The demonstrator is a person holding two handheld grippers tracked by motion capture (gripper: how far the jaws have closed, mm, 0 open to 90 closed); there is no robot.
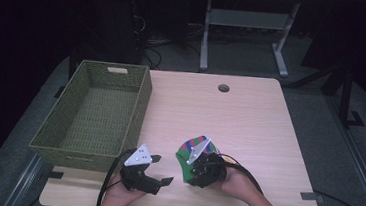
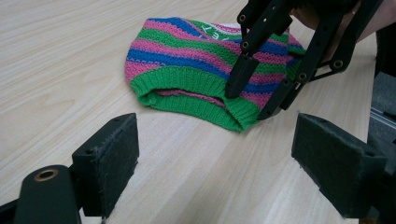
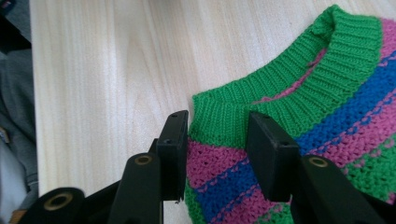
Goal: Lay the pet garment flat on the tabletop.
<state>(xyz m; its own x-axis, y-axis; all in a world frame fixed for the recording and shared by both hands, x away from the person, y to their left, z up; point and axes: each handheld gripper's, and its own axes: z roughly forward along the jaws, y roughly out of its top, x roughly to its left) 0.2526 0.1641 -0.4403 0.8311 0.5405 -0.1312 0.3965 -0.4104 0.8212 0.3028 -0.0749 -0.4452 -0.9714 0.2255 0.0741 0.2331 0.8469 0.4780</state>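
A small knitted garment (image 1: 196,144) with pink, blue and green stripes lies flat near the front of the wooden table (image 1: 249,124). Its green ribbed hem (image 3: 280,100) faces my left gripper. My right gripper (image 3: 217,130) reaches down over one corner of the hem. One jaw stands at the fabric's edge and the other rests on the stripes, and the knit between them lies flat. From the left gripper view the right gripper (image 2: 252,100) straddles the garment (image 2: 196,60). My left gripper (image 1: 162,169) hovers left of it, open and holding nothing (image 2: 219,154).
A green woven basket (image 1: 141,99) sits at the table's left side with nothing in it that I can see. A round cable hole (image 1: 223,88) lies near the far edge. Bare wood stretches behind and right of the garment.
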